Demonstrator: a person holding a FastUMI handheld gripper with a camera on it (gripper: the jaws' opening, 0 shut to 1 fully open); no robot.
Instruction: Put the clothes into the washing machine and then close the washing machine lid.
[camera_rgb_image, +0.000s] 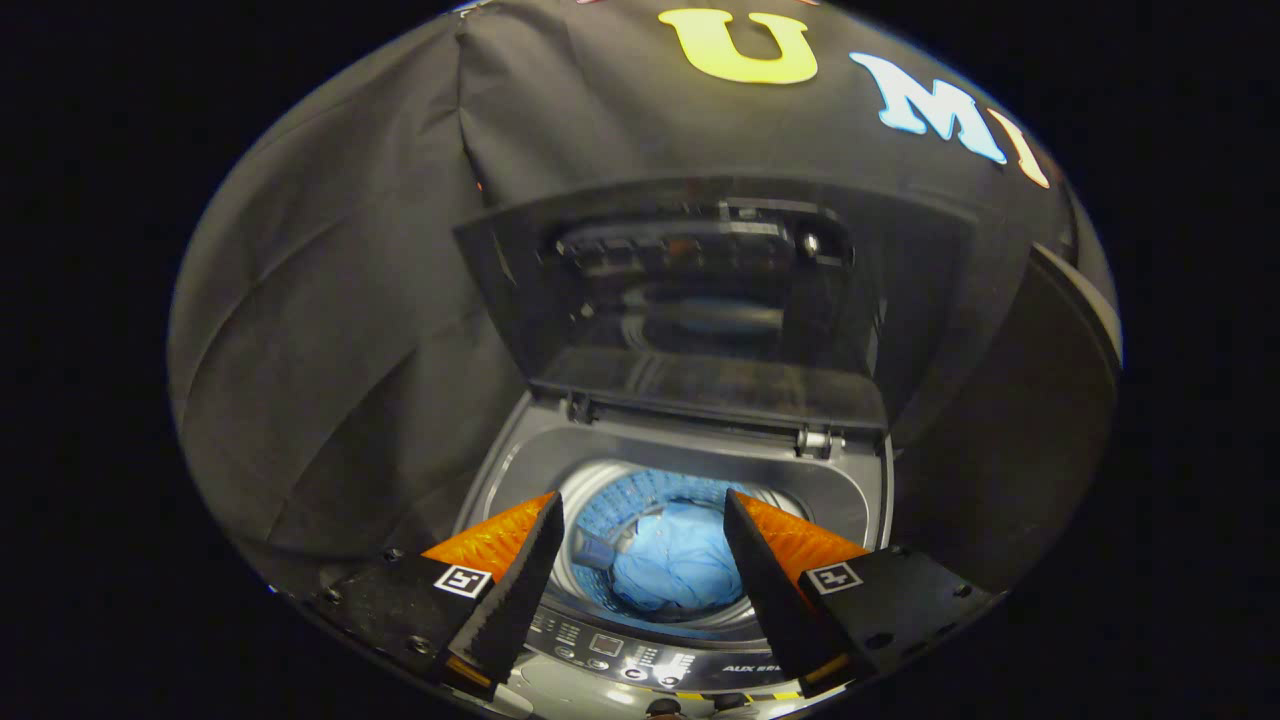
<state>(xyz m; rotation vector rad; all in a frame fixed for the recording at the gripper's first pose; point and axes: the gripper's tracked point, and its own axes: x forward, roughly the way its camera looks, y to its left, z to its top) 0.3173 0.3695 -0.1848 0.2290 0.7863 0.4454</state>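
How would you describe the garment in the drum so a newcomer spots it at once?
Start at the top-loading washing machine, its lid standing open against the black cloth. Look down into the round drum, beyond the open gripper. The light blue garment lies crumpled there, the only soft, plain thing inside.

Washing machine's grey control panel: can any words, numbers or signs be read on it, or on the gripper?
Grey control panel: small white print and icons, too blurred to read.
Open gripper, above the steel drum holding light-blue clothes: square black-and-white coded markers on both fingers, no words.
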